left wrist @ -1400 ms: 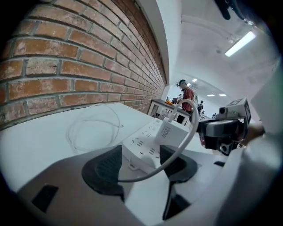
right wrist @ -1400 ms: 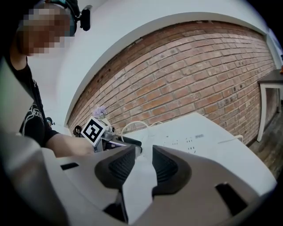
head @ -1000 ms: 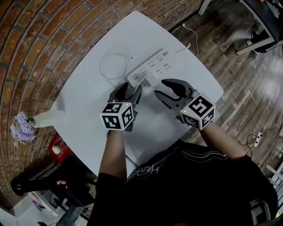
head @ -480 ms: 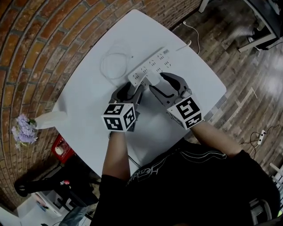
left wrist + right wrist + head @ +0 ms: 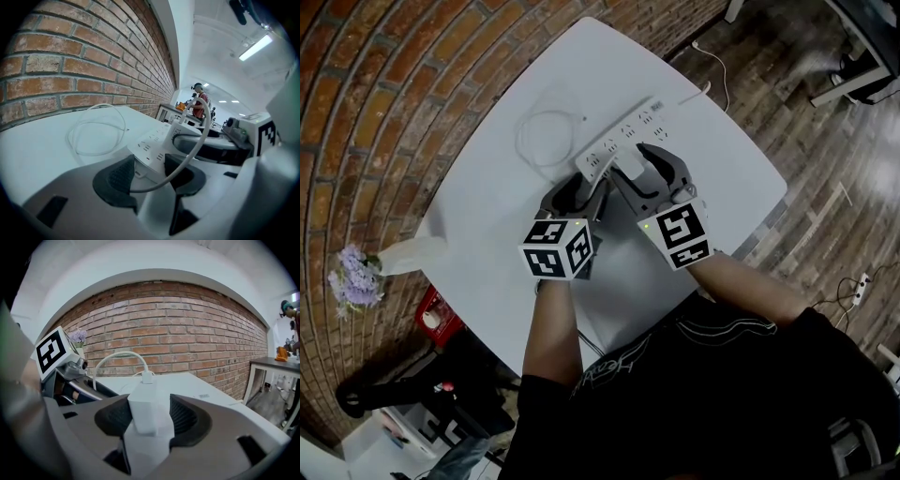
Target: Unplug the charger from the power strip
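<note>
Centre of frame: the left gripper (image 5: 150, 172) clamps the end of a white power strip (image 5: 151, 144). The right gripper (image 5: 149, 414) is spread wide around the plugged-in charger (image 5: 628, 165), not squeezing it.

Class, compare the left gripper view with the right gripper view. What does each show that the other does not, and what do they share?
Only the left gripper view: the socket rows of the power strip, its end clamped in the left gripper, and a cable coil on the table. Only the right gripper view: purple flowers, and the right gripper, jaws apart either side of the charger. Both: the charger, its arching cable, the brick wall.
</note>
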`<control>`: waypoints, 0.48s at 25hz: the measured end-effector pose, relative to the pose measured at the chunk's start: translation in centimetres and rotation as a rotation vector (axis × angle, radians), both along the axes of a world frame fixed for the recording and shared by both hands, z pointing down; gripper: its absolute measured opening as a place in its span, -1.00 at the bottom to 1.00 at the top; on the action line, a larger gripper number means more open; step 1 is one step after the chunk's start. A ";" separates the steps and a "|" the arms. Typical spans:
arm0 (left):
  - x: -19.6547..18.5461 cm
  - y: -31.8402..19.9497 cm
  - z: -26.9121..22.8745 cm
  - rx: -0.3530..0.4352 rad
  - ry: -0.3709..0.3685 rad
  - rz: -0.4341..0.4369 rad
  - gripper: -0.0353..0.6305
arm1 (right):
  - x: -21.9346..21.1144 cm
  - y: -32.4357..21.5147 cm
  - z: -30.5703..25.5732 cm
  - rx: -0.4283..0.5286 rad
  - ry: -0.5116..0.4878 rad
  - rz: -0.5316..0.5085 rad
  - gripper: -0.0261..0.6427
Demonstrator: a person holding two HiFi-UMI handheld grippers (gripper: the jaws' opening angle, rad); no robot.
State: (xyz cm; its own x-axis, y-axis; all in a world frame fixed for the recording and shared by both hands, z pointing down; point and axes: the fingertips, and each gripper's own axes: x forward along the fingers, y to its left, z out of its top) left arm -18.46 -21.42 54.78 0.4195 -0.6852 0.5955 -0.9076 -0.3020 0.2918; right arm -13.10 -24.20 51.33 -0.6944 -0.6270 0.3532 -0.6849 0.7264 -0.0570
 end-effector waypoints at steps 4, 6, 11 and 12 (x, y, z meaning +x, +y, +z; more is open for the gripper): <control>0.0 0.0 0.0 0.005 -0.004 0.001 -0.29 | -0.1 -0.2 0.5 -0.009 0.012 0.025 -0.35; 0.0 0.0 0.0 0.009 -0.006 0.000 -0.29 | -0.4 -0.1 0.6 -0.005 0.021 0.021 -0.46; -0.1 0.0 0.0 0.018 -0.016 -0.002 -0.29 | -0.7 0.1 0.6 -0.006 0.027 0.015 -0.55; -0.1 -0.1 -0.1 0.021 -0.018 -0.004 -0.30 | -0.7 0.0 0.5 -0.007 0.033 0.024 -0.55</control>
State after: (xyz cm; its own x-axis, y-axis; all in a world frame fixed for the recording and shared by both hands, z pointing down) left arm -18.54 -21.47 54.69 0.4058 -0.6996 0.5881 -0.9139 -0.3042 0.2688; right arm -13.79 -24.16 51.87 -0.6673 -0.6405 0.3800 -0.7035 0.7096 -0.0395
